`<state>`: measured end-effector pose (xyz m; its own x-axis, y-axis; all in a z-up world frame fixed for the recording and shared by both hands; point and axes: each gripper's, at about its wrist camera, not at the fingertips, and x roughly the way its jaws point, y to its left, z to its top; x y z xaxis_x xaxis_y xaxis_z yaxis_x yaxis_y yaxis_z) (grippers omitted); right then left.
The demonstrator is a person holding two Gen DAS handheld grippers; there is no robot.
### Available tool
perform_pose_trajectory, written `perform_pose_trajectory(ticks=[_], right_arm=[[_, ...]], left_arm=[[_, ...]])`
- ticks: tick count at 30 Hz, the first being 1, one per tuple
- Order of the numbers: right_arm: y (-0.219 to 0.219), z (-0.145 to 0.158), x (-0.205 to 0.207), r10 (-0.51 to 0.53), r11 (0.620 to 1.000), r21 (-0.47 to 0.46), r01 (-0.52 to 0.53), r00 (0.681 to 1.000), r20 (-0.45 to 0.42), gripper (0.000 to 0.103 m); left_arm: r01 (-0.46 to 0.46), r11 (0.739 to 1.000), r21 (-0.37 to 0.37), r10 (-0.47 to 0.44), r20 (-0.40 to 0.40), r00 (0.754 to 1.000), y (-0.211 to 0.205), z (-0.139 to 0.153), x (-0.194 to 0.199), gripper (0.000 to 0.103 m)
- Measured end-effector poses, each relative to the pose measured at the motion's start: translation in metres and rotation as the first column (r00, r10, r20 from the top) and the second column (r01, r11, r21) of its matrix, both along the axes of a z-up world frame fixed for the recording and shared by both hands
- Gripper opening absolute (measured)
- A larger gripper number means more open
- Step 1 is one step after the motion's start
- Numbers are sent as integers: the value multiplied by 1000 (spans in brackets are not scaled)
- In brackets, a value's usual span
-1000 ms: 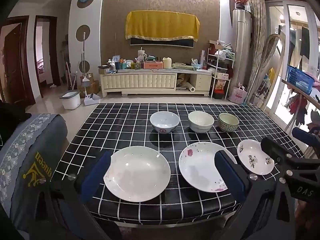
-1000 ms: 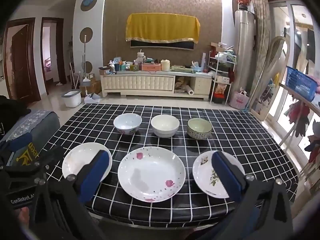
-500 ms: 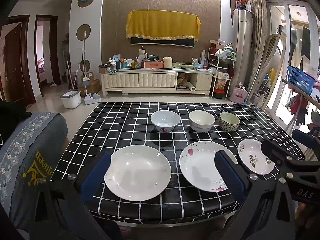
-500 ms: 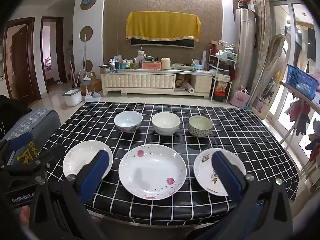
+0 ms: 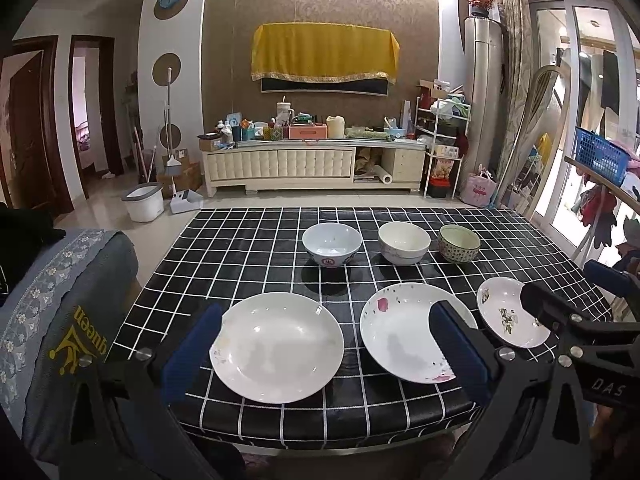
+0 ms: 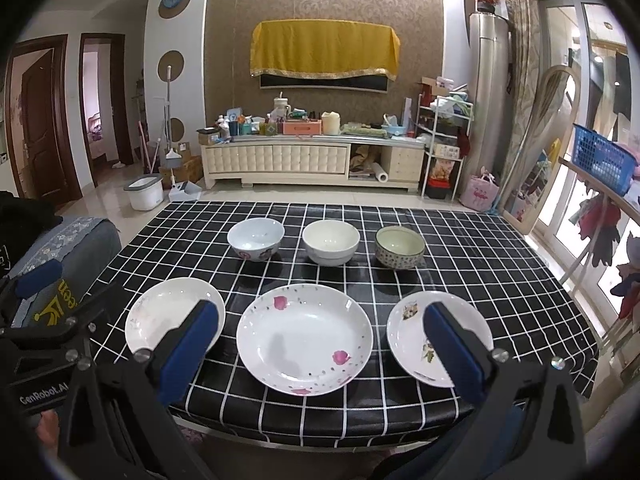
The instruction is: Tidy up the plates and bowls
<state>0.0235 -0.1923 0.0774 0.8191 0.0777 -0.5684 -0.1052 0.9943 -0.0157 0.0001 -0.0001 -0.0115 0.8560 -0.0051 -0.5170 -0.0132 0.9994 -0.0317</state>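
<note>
Black grid-patterned table (image 6: 460, 248): near row, left to right, plain white plate (image 6: 160, 316), large rose-petal white plate (image 6: 304, 338), small floral white plate (image 6: 416, 332). Far row behind them, left to right: white bowl with red-patterned base (image 6: 255, 238), cream bowl (image 6: 330, 242), green speckled bowl (image 6: 399, 247). All pieces apart.

Gaps between plates (image 6: 304, 339) narrow; table (image 6: 500, 272) right side free

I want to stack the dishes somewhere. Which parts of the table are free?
The table is bare left of the blue bowl, right of the green bowl, and behind all bowls. The front row is crowded: plain plate, pink-flower plate, small plate.
</note>
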Motion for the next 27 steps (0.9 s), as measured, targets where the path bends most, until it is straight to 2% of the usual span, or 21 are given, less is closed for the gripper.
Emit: perform_pose_trajectory(ticks=[27], right_arm=[[0,2,-5,-5,1000,-2,5,1000,-3,103]], left_arm=[[-4,1000,22,4,8,1000,-6,3,-6,103]])
